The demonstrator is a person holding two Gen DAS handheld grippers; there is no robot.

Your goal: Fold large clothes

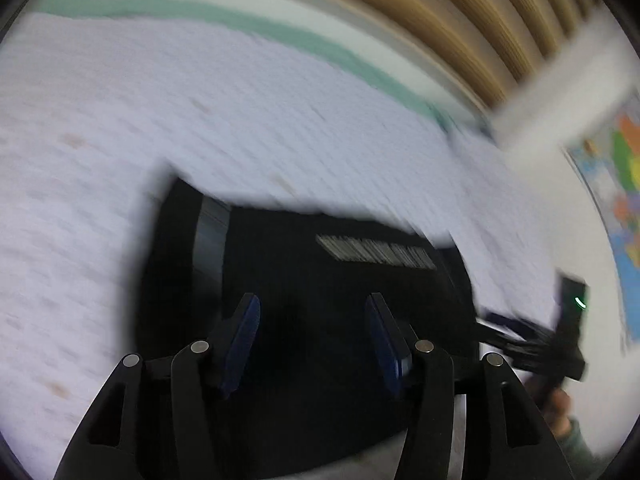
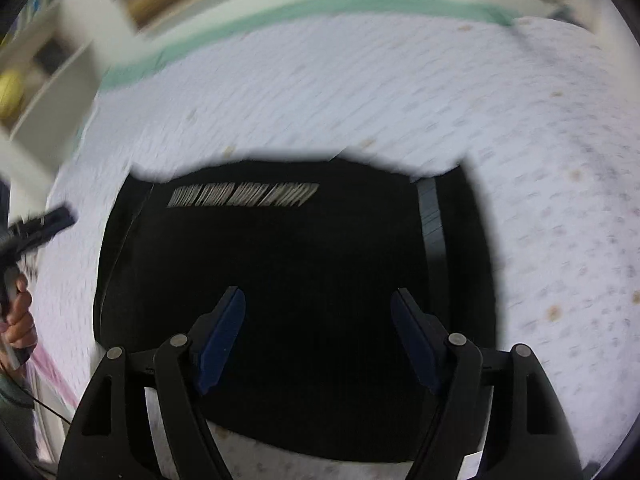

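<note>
A black garment [image 2: 296,252] with a pale printed stripe and a grey band lies folded into a compact block on a white patterned bedspread [image 2: 400,92]. It also shows in the left wrist view [image 1: 320,288]. My left gripper [image 1: 314,344] is open and empty above the garment's near part. My right gripper [image 2: 318,340] is open and empty above the garment's near edge. The right gripper also shows at the right edge of the left wrist view [image 1: 532,340], and the left gripper at the left edge of the right wrist view [image 2: 40,226]. Both views are motion-blurred.
The bedspread [image 1: 200,120] has a green border [image 1: 280,28] at its far side. A wooden slatted headboard [image 1: 460,20] stands behind. A colourful map [image 1: 624,200] hangs at the right, and white shelving [image 2: 44,80] stands at the left.
</note>
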